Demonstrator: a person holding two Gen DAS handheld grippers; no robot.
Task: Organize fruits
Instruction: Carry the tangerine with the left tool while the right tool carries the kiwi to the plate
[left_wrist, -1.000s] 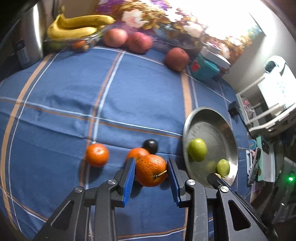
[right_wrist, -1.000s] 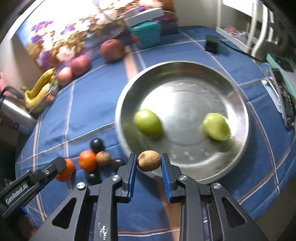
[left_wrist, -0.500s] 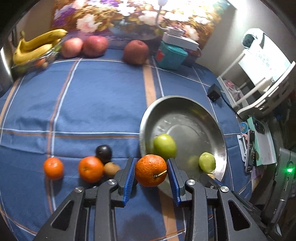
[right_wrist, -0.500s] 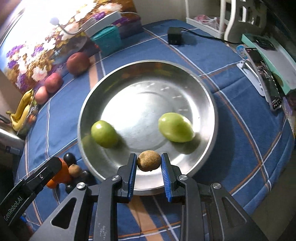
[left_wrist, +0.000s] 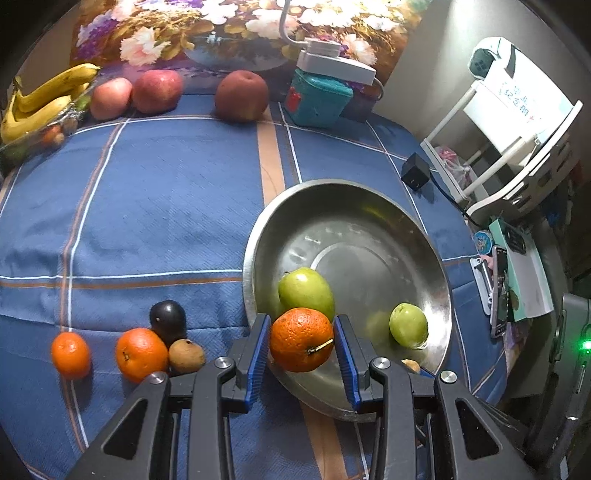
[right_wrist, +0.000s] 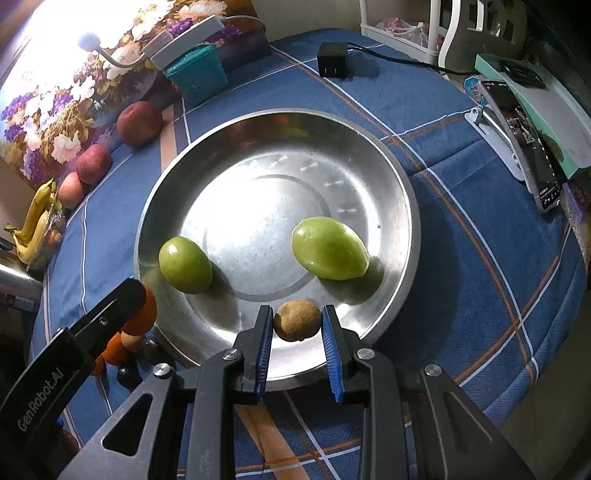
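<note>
Left tongs (left_wrist: 301, 345) clamped on an orange (left_wrist: 301, 339) and right tongs (right_wrist: 297, 328) clamped on a small brown fruit (right_wrist: 297, 319), both having travelled in from the blue cloth to hang over the near rim of the steel bowl (right_wrist: 406, 206), ready for release beside two green fruits (right_wrist: 328, 247).

A blue checked cloth (left_wrist: 166, 206) covers the tabletop, and a flower painting (left_wrist: 221, 33) leans along its far edge. In front of the painting stands a teal box (left_wrist: 317, 98) with a grey-and-white device (left_wrist: 332, 64) on top of it. A black power adapter (right_wrist: 332, 59) with its cable lies on the cloth, near a white rack (left_wrist: 517, 147) beside the tabletop.
</note>
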